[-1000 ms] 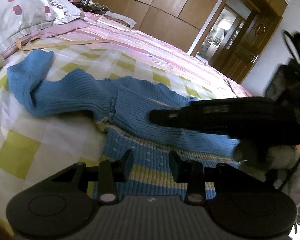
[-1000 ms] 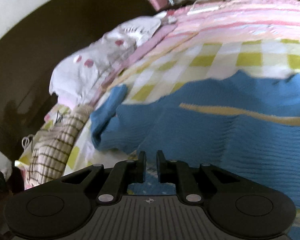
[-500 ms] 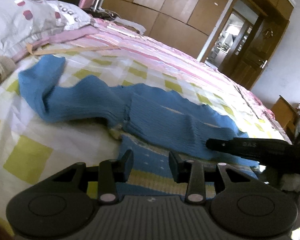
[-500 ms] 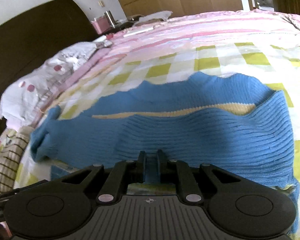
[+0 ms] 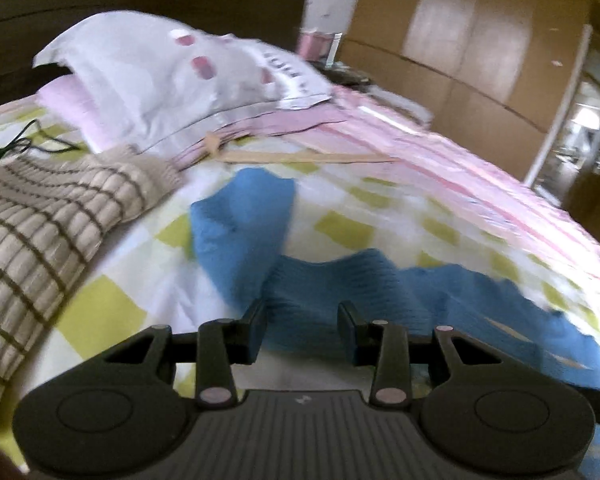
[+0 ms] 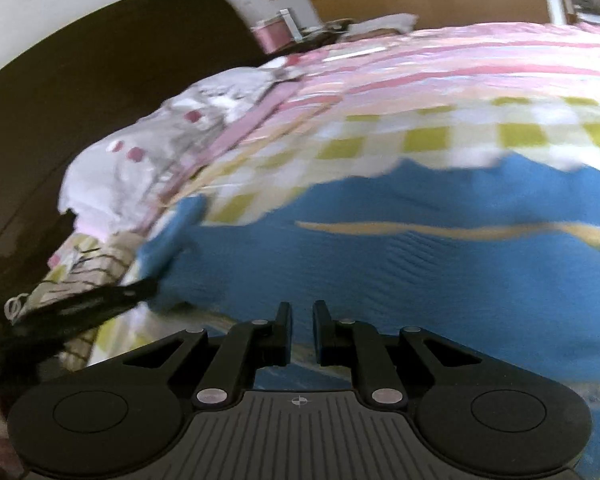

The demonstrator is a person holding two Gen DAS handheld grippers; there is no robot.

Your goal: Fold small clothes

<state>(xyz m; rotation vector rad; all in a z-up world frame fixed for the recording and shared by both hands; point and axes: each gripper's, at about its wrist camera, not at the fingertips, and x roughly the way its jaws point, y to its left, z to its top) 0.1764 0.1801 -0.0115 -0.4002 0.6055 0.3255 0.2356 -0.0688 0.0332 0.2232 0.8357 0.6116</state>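
A blue sweater [image 6: 420,264] lies spread across the checked bedspread [image 5: 332,232] near the front edge of the bed, one pale yellow stripe [image 6: 460,232] running across it and one sleeve [image 5: 240,224] stretched toward the head of the bed. Beside that sleeve, at the bed's left edge, lies one beige striped knit garment [image 5: 40,232], with a thin black cable [image 5: 16,148] behind it. One white pillow [image 5: 172,76] with pink spots lies at the head, on a pink striped cover [image 5: 440,152]. Past the far corner stands one pink container [image 5: 318,44]; what it holds cannot be made out. Wooden wardrobe doors [image 5: 480,40] fill the wall behind. The left gripper [image 5: 302,330] hangs over the sweater near the sleeve, jaws partly apart with nothing between them. The right gripper [image 6: 300,330] has its jaws narrow, a slim gap showing, over the sweater's near edge; whether they pinch cloth cannot be told.
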